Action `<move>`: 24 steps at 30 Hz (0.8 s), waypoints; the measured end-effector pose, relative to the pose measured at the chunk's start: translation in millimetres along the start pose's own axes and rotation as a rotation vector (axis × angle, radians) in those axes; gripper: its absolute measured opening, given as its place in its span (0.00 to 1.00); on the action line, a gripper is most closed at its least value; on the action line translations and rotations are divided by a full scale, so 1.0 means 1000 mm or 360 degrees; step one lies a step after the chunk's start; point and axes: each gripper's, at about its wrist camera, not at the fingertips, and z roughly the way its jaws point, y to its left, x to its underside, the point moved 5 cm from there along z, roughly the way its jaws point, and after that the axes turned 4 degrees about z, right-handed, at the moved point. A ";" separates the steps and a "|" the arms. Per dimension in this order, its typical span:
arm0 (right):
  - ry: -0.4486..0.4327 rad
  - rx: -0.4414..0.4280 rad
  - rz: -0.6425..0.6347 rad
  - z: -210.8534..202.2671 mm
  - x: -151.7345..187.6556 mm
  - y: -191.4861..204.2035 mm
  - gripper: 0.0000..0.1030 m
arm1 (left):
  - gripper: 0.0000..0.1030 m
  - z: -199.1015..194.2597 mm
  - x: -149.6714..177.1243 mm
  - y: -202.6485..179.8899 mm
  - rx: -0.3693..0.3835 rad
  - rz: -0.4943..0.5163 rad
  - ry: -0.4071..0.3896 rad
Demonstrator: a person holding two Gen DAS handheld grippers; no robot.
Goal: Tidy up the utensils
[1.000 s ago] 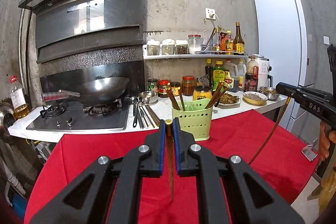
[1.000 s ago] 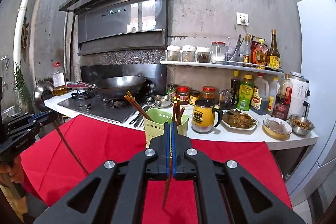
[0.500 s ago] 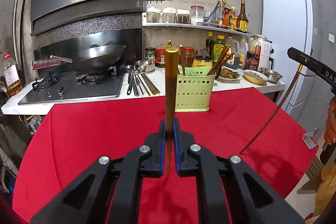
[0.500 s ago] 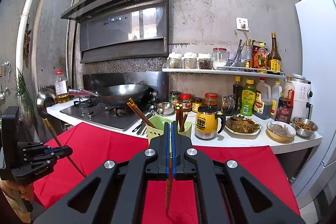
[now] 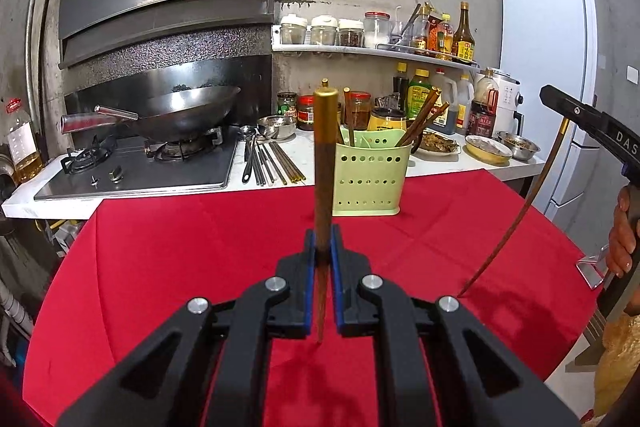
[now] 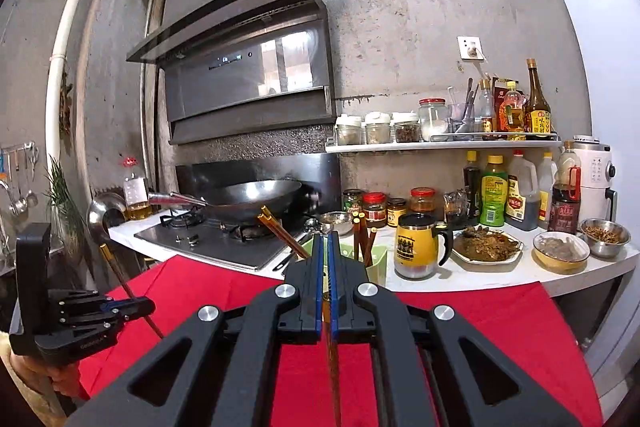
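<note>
Red cloth over the round table, green perforated holder upright at its far edge, against the white counter, several brown chopsticks already leaning inside. Left gripper clenched on one chopstick, gold cap up, thin tip hanging below the pads, shaft close to upright and directly in line with the holder. Right gripper likewise clamped on a second chopstick, seen from the left wrist view as a long bowed line with its point just above or on the cloth; contact not clear. Probably the carry-and-drop stage, both sticks still well short of the holder. To do it well: bring one stick at a time, lift until the tip clears the rim, centre over an open compartment away from the leaning sticks, lower until the tip is well inside, only then release. Keep the shaft near vertical so no tilt levers the light plastic holder over. Hold the other gripper back to avoid crossing. Loose spoons and chopsticks on the counter beside the hob likely next.
</note>
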 end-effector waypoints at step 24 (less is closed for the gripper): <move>0.0241 0.0251 -0.0123 -0.056 0.076 -0.017 0.15 | 0.07 -0.003 0.005 -0.016 0.0003 0.0075 -0.0024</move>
